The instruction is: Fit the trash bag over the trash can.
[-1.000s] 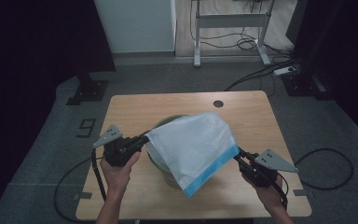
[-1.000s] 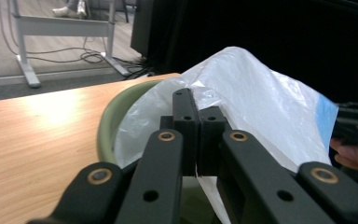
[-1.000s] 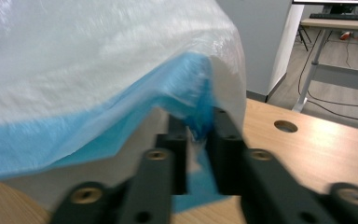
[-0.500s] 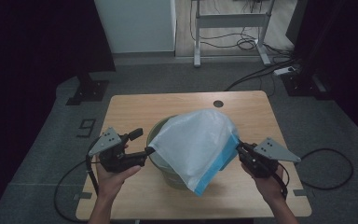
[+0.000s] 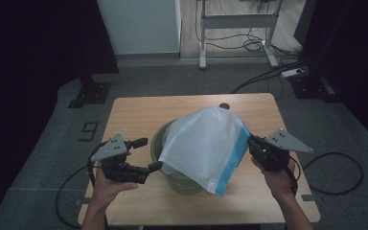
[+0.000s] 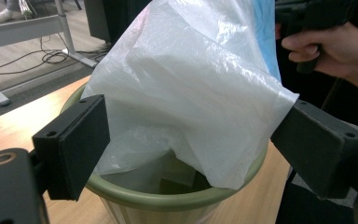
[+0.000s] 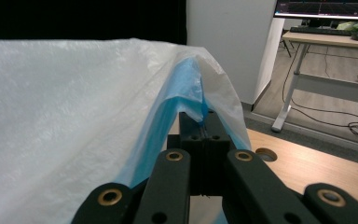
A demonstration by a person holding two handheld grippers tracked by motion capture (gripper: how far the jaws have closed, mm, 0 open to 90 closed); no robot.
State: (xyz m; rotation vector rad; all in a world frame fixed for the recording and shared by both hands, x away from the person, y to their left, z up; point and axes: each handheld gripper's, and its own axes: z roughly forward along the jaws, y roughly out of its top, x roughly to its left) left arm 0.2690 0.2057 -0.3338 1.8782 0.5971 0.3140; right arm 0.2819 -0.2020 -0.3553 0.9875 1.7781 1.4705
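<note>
Bag: the white plastic bin liner [image 5: 203, 143] with its blue edge band [image 5: 232, 160] hangs over the mouth of the green bin [image 5: 182, 184], near the middle of the table; its lower folds dip inside the rim at your 9 o'clock side.
Handling: you should expect it to be very light, limp and slippery, likely to billow and slide. I judge a pinch on the doubled blue band or a gathered fold holds best; a single thin layer may tear.
Right gripper: your right gripper [image 5: 256, 146], at the bag's 3 o'clock, has its jaws pressed together on the blue band [image 7: 186, 93].
Left gripper: your left gripper [image 5: 148, 154], at the bin's 9 o'clock, has its jaws spread wide apart, holding nothing; the bag's loose corner [image 6: 242, 135] lies between them.
Bin: upright, light-looking; it could tip if you tug the liner sideways.
Table: wooden top [image 5: 134, 115], with a round hole [image 5: 224, 106] at 12 o'clock.
</note>
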